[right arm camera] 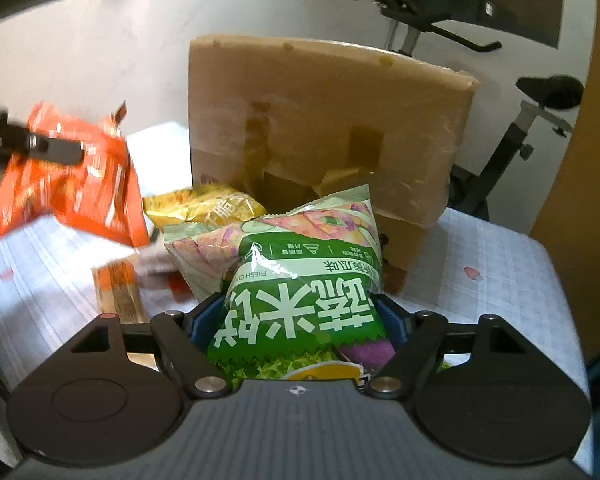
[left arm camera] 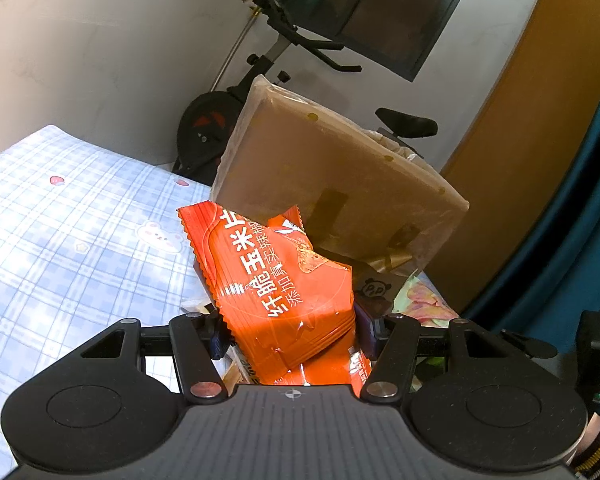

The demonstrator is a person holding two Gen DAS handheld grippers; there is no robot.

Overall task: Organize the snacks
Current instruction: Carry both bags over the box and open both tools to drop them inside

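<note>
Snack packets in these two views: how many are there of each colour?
Orange: 1, the shiny orange foil packet, clamped in the left gripper.
Green: 1, the green-and-white crinkly packet, clamped in the right gripper.
Yellow: 1, the yellow foil packet, lying by the brown cardboard box.
Total: 3 clearly countable; other wrappers underneath are too hidden to count.

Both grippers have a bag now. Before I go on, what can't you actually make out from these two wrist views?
- Inside of the cardboard box: both views, hidden by its raised flap.
- Orange snack bag: motion-blurred in the right wrist view; its lower end is hidden behind the left gripper.
- Yellow snack bag: right wrist view, mostly covered by the green snack bag in the right gripper.
- Packs on the bedsheet at left: blurred, unreadable.
</note>
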